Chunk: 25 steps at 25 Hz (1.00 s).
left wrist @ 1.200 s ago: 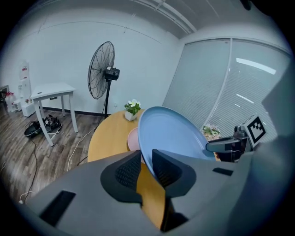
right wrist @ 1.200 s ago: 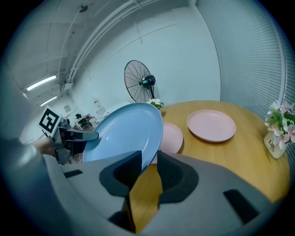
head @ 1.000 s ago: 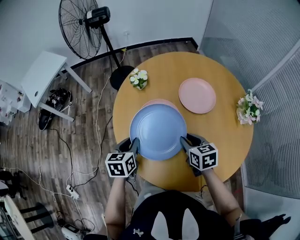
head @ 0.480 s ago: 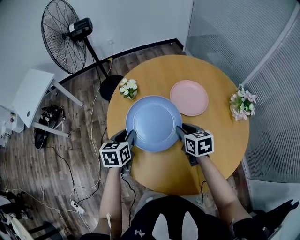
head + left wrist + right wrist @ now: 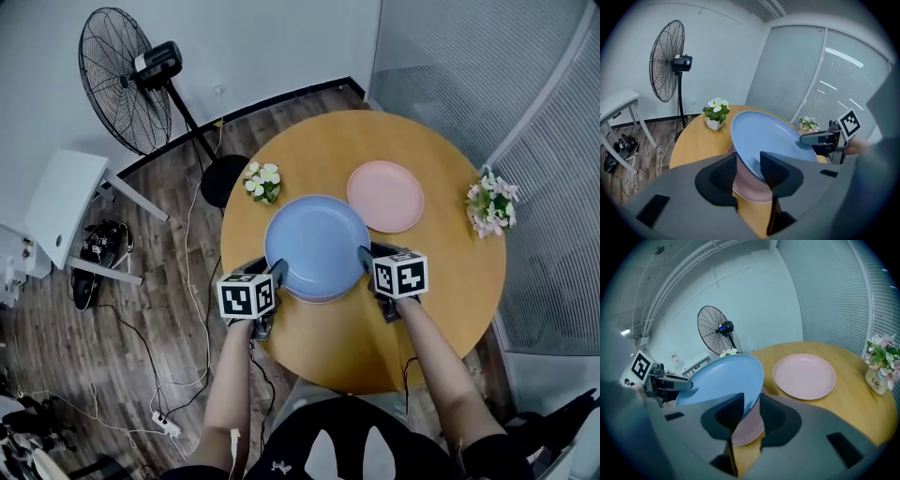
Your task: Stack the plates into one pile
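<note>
the blue plate (image 5: 317,246) is over the near middle of the round wooden worktop (image 5: 441,272), directly above a pink plate (image 5: 750,187) that shows only as a crescent under its near edge. whether the blue plate already rests on that pink plate cannot be told.

the left tool (image 5: 274,281) is at the blue plate's left rim. its jaws are opening: the rim runs between them, with a gap showing beside one pad, so they no longer clamp it. the right tool (image 5: 366,261) is at the opposite rim, its two jaws pinching the edge of the blue plate, the pink plate visible just below them.

a second pink plate (image 5: 385,195) lies flat on the worktop by itself, to the far right of the blue one and close beside it. a small pot of white flowers (image 5: 262,182) stands at the far left of the worktop and a pot of pink flowers (image 5: 492,204) at its right edge. a standing fan (image 5: 127,84) is on the wooden floor at the far left.
</note>
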Available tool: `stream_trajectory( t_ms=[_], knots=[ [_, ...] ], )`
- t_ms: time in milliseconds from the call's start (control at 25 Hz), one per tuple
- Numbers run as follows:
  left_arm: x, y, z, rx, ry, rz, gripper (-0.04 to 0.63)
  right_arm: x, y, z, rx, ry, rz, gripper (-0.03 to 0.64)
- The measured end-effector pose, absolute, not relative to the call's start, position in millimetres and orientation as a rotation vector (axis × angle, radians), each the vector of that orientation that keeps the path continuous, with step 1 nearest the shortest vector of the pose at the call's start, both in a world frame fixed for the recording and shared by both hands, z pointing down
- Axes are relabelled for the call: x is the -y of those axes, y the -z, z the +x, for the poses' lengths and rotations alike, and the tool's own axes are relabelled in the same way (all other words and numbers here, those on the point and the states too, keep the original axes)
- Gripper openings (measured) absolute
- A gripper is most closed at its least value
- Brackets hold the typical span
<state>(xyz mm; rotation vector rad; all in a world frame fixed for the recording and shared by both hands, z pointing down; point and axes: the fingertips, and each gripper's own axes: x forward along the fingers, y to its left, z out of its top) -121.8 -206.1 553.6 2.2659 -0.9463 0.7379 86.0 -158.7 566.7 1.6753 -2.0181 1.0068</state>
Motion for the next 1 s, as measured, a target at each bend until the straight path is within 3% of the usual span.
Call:
stream_trajectory(
  t_ms=[1000],
  knots=[
    [196.7, -639.7, -119.4, 0.949, -1.034, 2.188, 0.217, 156.5, -647.8, 89.7, 1.838, -0.949, 1.510, 0.117]
  ],
)
